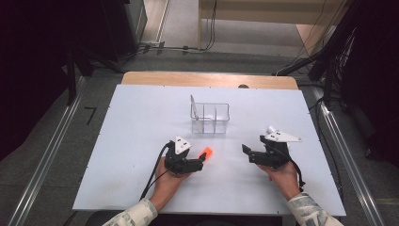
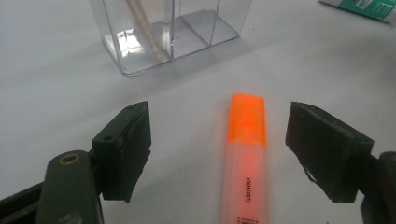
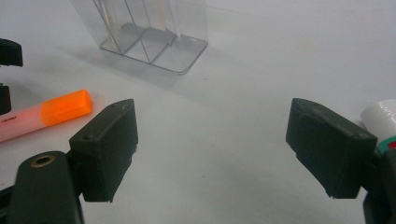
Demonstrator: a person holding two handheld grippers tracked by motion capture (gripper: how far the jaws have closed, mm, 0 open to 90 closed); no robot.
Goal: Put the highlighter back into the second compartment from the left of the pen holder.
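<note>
An orange highlighter [image 2: 245, 158] with a translucent barrel lies flat on the white table [image 1: 141, 141]. My left gripper [image 2: 217, 140] is open, its jaws on either side of the capped end and not touching it. From above, the left gripper [image 1: 201, 161] points right at the highlighter [image 1: 205, 153]. My right gripper [image 1: 247, 153] is open near the table's right side and points left, with bare table between its jaws [image 3: 210, 140]. The highlighter [image 3: 51, 114] lies to its left.
A clear plastic organizer [image 1: 209, 117] with several compartments stands mid-table, a thin beige stick [image 2: 144, 30] leaning in one. A white-capped tube [image 3: 380, 119] lies beside the right gripper; its green and white body [image 2: 369, 7] shows far off.
</note>
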